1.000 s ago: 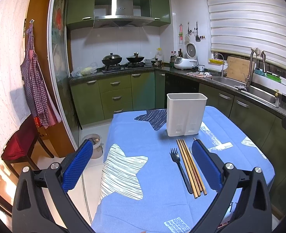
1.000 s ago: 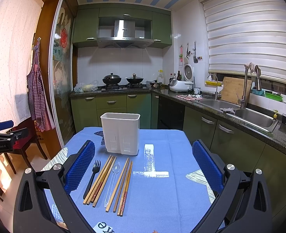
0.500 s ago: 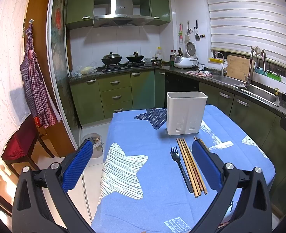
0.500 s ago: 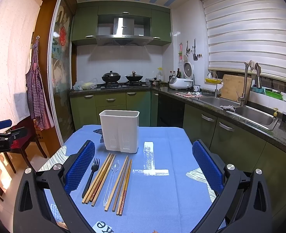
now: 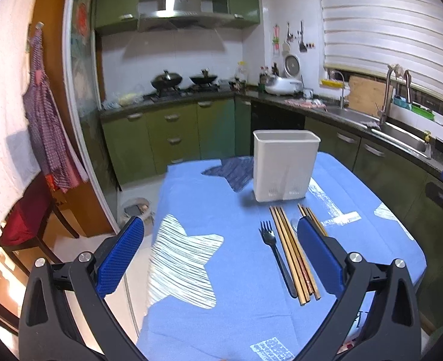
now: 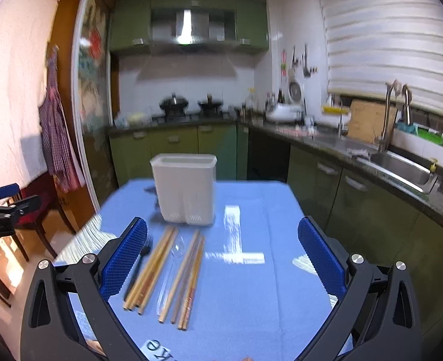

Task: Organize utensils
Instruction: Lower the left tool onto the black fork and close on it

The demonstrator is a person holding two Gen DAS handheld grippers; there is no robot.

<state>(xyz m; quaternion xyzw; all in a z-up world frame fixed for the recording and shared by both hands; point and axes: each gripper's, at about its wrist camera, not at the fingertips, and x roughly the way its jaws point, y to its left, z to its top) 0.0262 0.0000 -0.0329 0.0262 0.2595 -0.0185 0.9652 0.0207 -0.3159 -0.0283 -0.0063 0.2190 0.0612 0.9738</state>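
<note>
On the blue tablecloth (image 6: 245,294) basically everything is waiting to be sorted; nothing looks put away yet, as far as I can tell. That white holder (image 6: 184,191) stands upright toward the far end of the table, and from these angles I can't see down inside it, so I can't swear it's empty; nothing pokes out above the rim though.

Just in front of the holder, all lying flat and pointing roughly at it: a black fork (image 5: 274,251) on the left side of the row; a bunch of wooden chopsticks (image 6: 150,267) right beside it; then a clear plastic spoon (image 6: 170,266), pretty hard to make out in the blur; then another group of chopsticks (image 6: 188,279) on the right of that.

Left gripper (image 5: 221,251) is spread wide with nothing between its blue pads, hanging over the near left part of the table, and its right pad covers part of the row. Right gripper (image 6: 221,254) is just as wide open and empty too, lined up more or less over the chopsticks.

So my read is zero percent done; every piece needs picking up and dropping into the holder, and the first grab hasn't happened yet.
</note>
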